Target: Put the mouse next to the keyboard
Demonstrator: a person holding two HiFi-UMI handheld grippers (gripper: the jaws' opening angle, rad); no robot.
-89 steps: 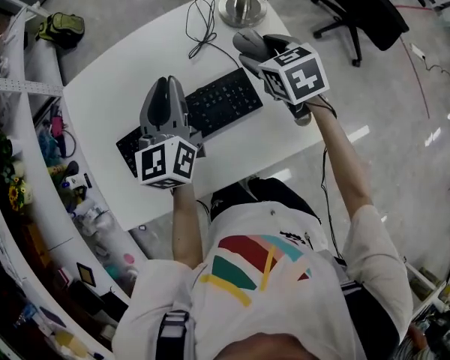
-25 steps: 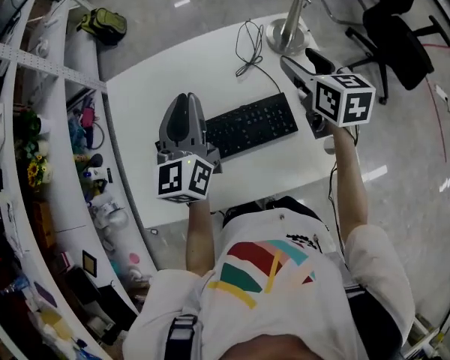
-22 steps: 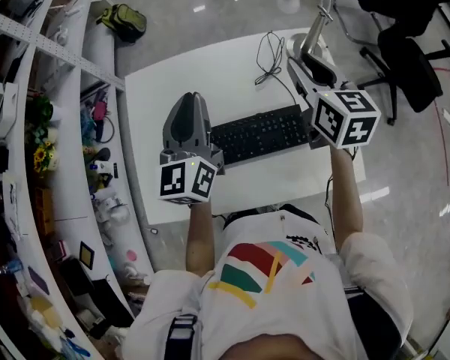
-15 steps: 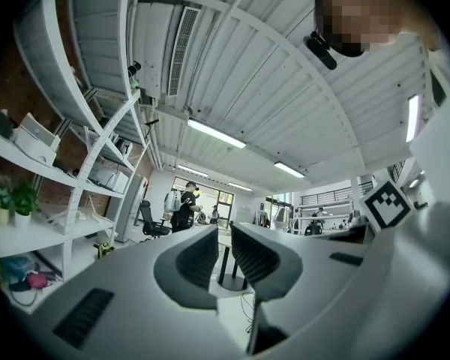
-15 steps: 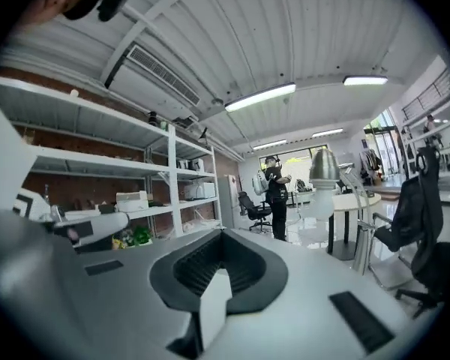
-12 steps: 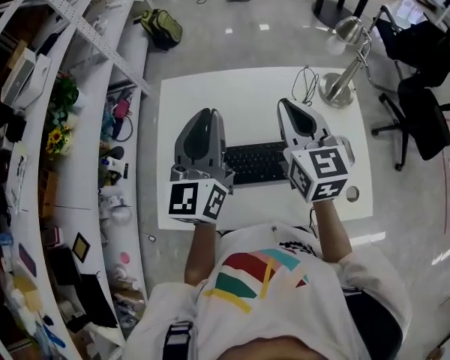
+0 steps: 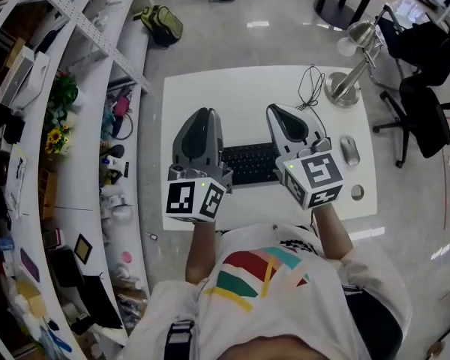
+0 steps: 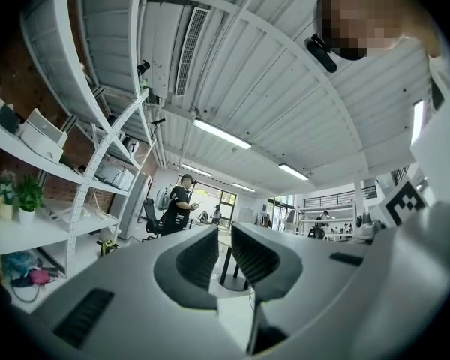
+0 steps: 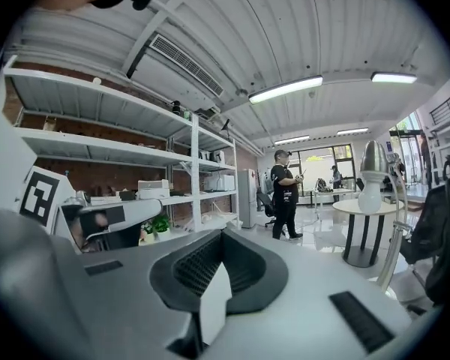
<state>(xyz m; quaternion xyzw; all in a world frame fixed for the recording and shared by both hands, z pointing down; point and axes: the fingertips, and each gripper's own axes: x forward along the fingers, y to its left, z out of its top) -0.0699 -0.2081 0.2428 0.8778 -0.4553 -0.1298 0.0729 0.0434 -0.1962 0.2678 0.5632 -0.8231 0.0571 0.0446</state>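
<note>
A grey mouse (image 7: 349, 150) lies on the white table (image 7: 232, 96), to the right of the black keyboard (image 7: 249, 163), with a strip of bare table between them. Both grippers are held up above the table and hide the keyboard's ends. My right gripper (image 7: 276, 109) hangs over the keyboard's right end, left of the mouse and apart from it. Its jaws are shut, tips touching, with nothing in them (image 9: 225, 235). My left gripper (image 7: 202, 113) is over the keyboard's left end. In the left gripper view its jaws (image 8: 225, 235) stand a narrow slit apart, empty.
A silver desk lamp (image 7: 340, 88) and a loose black cable (image 7: 310, 81) are at the table's far right corner. A small round disc (image 7: 356, 193) sits near the front right edge. Shelving (image 7: 67, 148) runs along the left. A black office chair (image 7: 427, 88) stands to the right. A person (image 9: 285, 193) stands farther off.
My right gripper has moved from the table's right end to above the keyboard's right end. The mouse, hidden a second ago, now lies bare on the table. The head view has swung round.
</note>
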